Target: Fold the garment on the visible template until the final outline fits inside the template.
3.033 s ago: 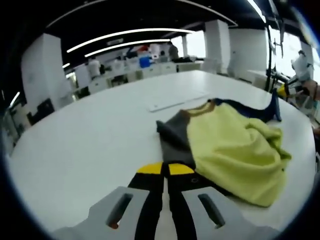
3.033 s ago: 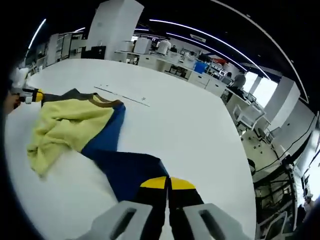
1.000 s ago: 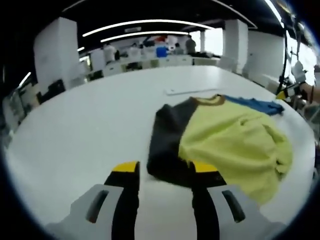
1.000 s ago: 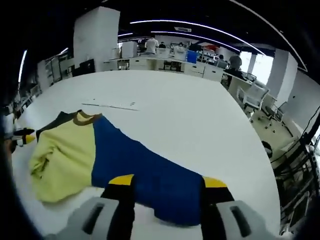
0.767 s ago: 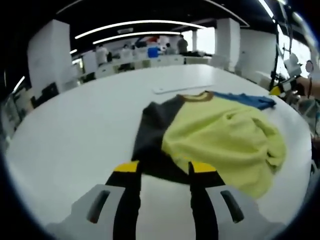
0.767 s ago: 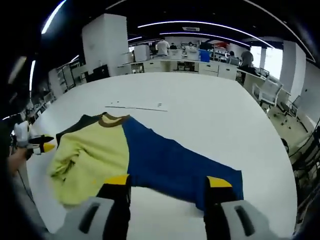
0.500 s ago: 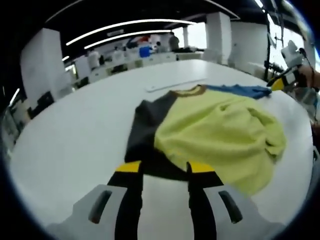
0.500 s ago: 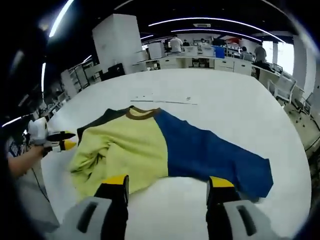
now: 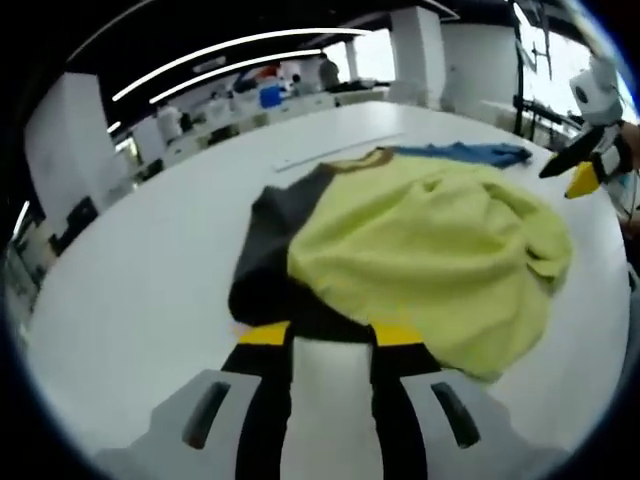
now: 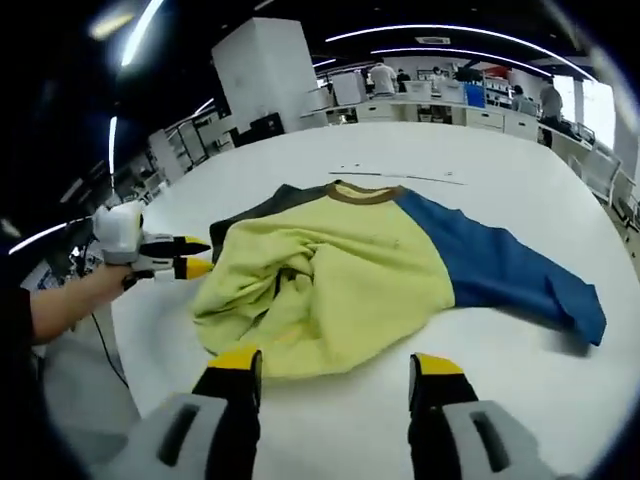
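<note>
white table (image 10: 520, 230) in a big open office. right gripper (image 10: 330, 372) and left gripper (image 9: 330, 335) both gape wide, holding nothing, at the near hem of the sweater (image 10: 340, 275), which lies rumpled and unfolded: folding seems barely begun.

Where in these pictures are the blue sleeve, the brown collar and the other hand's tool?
blue sleeve (image 10: 510, 272), right gripper view, middle of the sleeve.
brown collar (image 10: 362, 193), right gripper view, front of the neckband.
left tool (image 10: 186, 256), right gripper view, between its yellow tips.
</note>
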The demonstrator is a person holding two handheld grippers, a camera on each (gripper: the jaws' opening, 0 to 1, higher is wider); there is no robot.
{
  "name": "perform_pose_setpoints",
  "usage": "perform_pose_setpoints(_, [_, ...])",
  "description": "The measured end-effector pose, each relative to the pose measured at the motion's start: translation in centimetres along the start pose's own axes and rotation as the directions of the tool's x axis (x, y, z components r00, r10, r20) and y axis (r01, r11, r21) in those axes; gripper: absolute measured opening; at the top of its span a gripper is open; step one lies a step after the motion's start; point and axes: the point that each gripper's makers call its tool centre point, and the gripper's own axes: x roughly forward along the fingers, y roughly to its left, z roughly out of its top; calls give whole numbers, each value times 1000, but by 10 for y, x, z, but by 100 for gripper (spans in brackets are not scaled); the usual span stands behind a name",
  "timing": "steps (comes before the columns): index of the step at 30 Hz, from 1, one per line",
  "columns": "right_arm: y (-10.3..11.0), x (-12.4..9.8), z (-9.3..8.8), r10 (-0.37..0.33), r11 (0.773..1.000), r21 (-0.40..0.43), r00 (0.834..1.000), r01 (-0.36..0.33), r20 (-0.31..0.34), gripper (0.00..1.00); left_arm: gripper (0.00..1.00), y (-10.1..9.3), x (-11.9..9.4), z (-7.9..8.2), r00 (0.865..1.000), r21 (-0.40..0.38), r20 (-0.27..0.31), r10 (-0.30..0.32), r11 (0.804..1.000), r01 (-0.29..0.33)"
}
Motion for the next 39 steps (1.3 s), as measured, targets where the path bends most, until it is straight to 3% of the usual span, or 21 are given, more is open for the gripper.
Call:
perform_pose_setpoints(7, [21,13,-21,-13,997,74,1000,15,-23,53,22,-4,4,3,1000,54,2,-14,998,13])
perform_pose_setpoints(12, [41,22,-36,-5,983,182,999,11,-34,44,11,-15,7,3,998,15,-18,-66,998,66])
perform_pose_setpoints(20, [55,35,-35,-27,969,245,1000,26,-2,27,5,-19,7,2,998,47,-3,-56,997,56])
perform_pose_setpoints(26, [57,42,-33,-44,968,249,999,42,5,19,0,-19,7,2,999,-45,23,-42,998,43])
perform_pose_setpoints(30, [59,43,-32,-47,969,243,999,45,4,19,0,-21,8,2,1000,26,1,-2,1000,2])
perform_pose_setpoints(35, [59,43,-32,-52,970,237,999,49,6,19,0,-21,9,4,1000,76,-12,1,997,0])
perform_pose_setpoints(39, [59,43,-32,-44,970,239,999,42,3,19,2,-14,8,4,1000,33,-7,6,999,-6])
